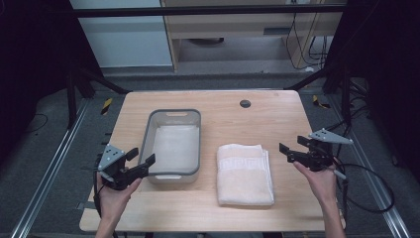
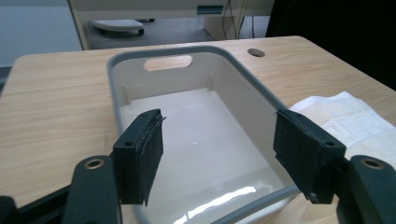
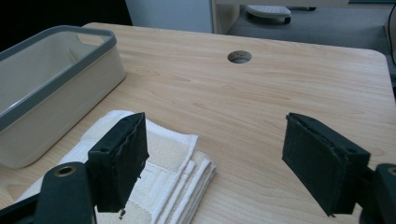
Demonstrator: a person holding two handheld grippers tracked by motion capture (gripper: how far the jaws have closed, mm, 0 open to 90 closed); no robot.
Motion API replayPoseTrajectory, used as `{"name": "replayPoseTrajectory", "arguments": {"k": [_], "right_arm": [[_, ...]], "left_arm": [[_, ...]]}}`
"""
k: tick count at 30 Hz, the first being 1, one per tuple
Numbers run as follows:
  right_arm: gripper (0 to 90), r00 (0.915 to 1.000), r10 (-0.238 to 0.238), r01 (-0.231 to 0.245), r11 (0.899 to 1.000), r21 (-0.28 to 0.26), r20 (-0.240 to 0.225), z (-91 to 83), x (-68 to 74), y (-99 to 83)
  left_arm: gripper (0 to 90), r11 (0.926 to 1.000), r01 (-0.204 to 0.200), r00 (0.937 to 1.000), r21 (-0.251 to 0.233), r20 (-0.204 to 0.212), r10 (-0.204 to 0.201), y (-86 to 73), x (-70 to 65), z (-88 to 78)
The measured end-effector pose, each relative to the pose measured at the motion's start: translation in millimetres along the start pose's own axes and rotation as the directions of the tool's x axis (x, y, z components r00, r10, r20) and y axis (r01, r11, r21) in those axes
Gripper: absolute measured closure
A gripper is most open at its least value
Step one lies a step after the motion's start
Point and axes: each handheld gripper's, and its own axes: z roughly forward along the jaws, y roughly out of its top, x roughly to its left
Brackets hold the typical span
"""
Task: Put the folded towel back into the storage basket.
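- Towel (image 1: 244,173), folded and cream, is lying on the table (image 1: 277,119) right of centre, just beside the grey-rimmed bin (image 1: 174,145).
- You are holding the left tool (image 1: 136,163) with jaws wide apart, hovering at the bin's near left corner.
- You are holding the right tool (image 1: 292,148) equally wide, empty, just right of the towel.

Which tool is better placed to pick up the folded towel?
Probably the right tool: open, beside the folded towel. The left tool hovers over the basin.
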Motion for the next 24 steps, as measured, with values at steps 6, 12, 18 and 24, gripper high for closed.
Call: {"name": "replayPoseTrajectory", "arguments": {"k": [6,12,18,24], "right_arm": [[22.2,0.9999,-0.011,0.011,1.0,0.014,-0.006,5.8,0.7,-0.3],[21.6,0.9997,-0.017,0.017,1.0,0.01,-0.015,10.4,1.6,-0.6],[21.8,0.9995,-0.019,0.019,1.0,0.011,-0.025,14.8,4.3,-2.1],[22.7,0.9991,-0.022,0.022,1.0,0.012,-0.036,19.4,6.6,-3.6]], "left_arm": [[32.6,0.9996,-0.027,0.9992,0.007,0.03,0.027,3.1,-19.0,11.1],[33.4,0.9977,-0.063,0.9957,0.026,0.07,0.061,2.4,-46.4,27.3],[34.3,0.9962,-0.078,0.9908,0.039,0.113,0.073,1.5,-68.8,40.0],[35.5,0.9952,-0.08,0.9854,0.057,0.155,0.071,-0.9,-86.1,50.8]]}}
